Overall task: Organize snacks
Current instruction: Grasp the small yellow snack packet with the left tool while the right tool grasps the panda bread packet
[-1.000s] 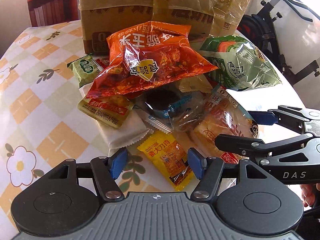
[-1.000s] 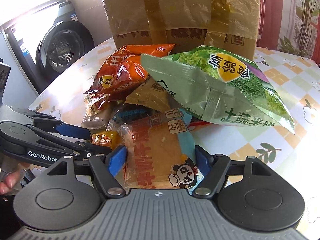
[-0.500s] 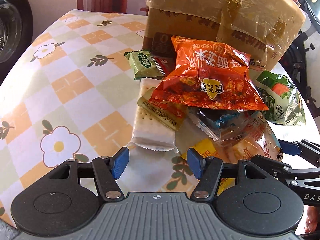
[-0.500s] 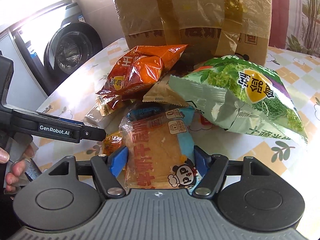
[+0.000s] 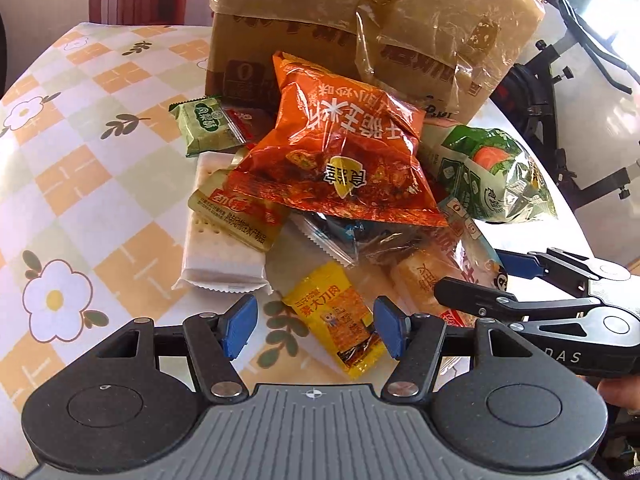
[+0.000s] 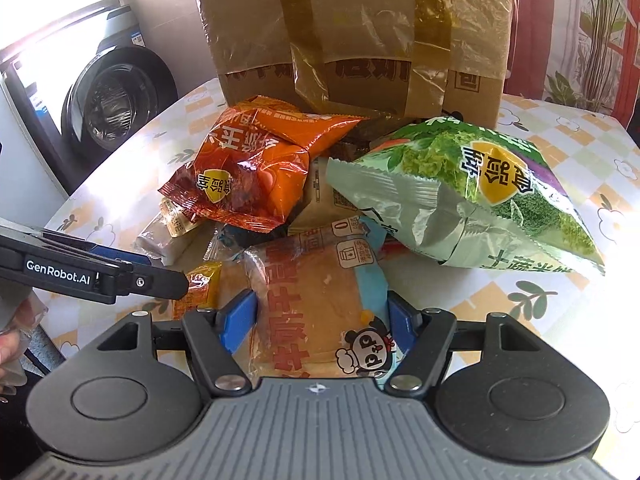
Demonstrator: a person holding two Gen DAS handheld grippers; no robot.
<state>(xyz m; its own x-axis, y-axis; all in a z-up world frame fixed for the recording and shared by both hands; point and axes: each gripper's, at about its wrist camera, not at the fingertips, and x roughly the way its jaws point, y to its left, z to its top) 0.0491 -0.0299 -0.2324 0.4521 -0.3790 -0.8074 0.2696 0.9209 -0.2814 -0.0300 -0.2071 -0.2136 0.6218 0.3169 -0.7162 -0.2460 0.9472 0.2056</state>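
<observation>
Orange chip bag (image 5: 340,156): glossy crinkled foil-plastic. Green chip bag (image 6: 476,196): matt film, creased. Bread packet (image 6: 316,304): clear glossy plastic. Cardboard box (image 6: 360,40): brown paperboard, overlaid with shiny wrinkled tape. Tablecloth (image 5: 80,184): smooth printed sheet (material not determined). Gripper pads (image 5: 240,324): matt blue.

Right gripper (image 6: 318,326) fingers (image 6: 239,320) straddle bread packet (image 6: 316,300).

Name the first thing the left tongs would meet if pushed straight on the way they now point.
Probably the yellow snack packet, already lying between the open left tongs; beyond it, the clear-wrapped snack under the orange chip bag. Depth is uncertain.
</observation>
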